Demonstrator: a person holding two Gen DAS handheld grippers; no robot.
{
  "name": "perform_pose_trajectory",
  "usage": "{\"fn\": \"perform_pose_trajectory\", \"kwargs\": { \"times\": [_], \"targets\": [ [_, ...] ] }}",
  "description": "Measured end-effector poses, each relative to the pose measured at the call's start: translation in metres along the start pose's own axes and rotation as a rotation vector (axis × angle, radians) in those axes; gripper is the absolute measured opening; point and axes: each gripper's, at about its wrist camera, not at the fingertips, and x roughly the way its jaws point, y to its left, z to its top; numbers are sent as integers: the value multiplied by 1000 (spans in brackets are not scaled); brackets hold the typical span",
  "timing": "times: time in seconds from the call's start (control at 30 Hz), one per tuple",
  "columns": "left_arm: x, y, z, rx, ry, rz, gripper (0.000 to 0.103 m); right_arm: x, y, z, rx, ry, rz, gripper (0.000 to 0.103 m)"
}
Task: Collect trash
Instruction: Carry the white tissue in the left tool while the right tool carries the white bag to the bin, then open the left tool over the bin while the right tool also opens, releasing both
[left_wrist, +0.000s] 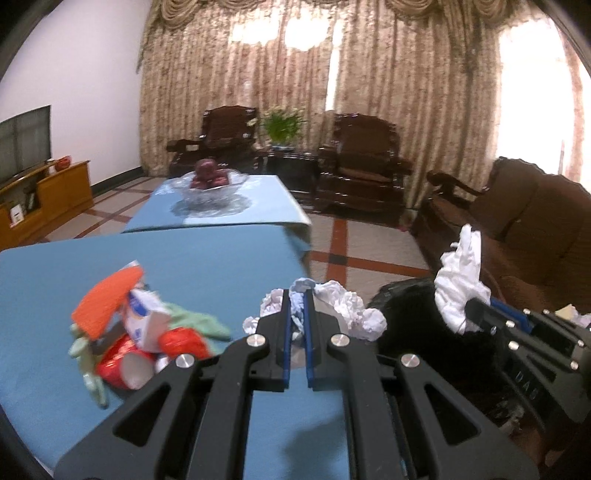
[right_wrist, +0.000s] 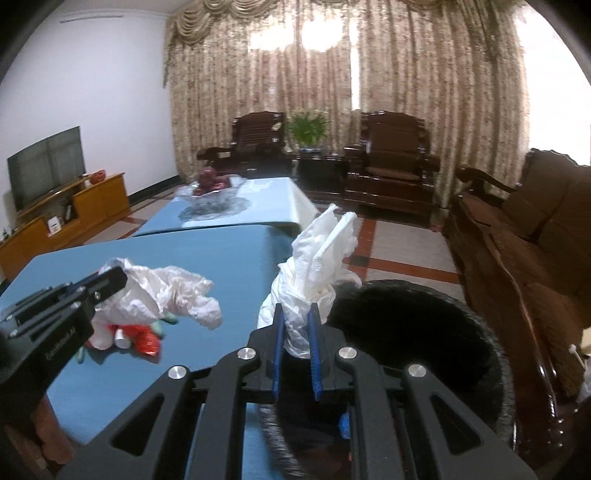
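Note:
My left gripper (left_wrist: 297, 301) is shut on a crumpled white paper wad (left_wrist: 351, 306), held above the right edge of the blue table (left_wrist: 207, 262); it also shows from the side in the right wrist view (right_wrist: 110, 278) with its wad (right_wrist: 173, 295). My right gripper (right_wrist: 295, 314) is shut on a bunched white tissue (right_wrist: 321, 251), held over the near rim of the black trash bin (right_wrist: 413, 332). In the left wrist view the tissue (left_wrist: 461, 277) sits above the bin (left_wrist: 410, 317). A pile of trash (left_wrist: 129, 332) lies on the table: orange wrapper, red cup, white carton, green scraps.
A glass bowl of dark red fruit (left_wrist: 210, 184) stands on the far table section. A wooden sofa (right_wrist: 524, 236) runs along the right, close to the bin. Two dark armchairs (right_wrist: 391, 166) and a plant stand at the back. A TV cabinet (left_wrist: 44, 195) is at the left.

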Motion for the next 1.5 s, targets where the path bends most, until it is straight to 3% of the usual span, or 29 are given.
{"fn": "perform_pose_trajectory", "kwargs": {
  "times": [0.3,0.7,0.8,0.9,0.93,1.03,1.1,1.23,1.5],
  "targets": [
    [28,-53,2,51,21,-95,5,5,-49,-14,45,30,-94,12],
    [58,-85,-3,71,79,-168,6,12,-84,-32,71,69,-162,17],
    [65,-88,-3,65,99,-192,16,12,-89,-36,71,81,-192,31],
    [64,-85,-3,53,98,-195,48,10,-92,-39,77,76,-207,48],
    [63,-79,-3,45,94,-195,51,8,-92,-40,78,73,-209,50],
    [60,-65,-3,36,86,-165,58,6,-89,-40,78,59,-220,74],
    [57,-50,-2,17,81,-137,64,3,-85,-38,84,36,-229,96],
    [46,-16,0,-4,47,-58,78,2,-68,-32,75,16,-197,97],
    [12,73,0,-25,-5,156,84,11,-5,-18,24,-7,-70,97]
  ]
}}
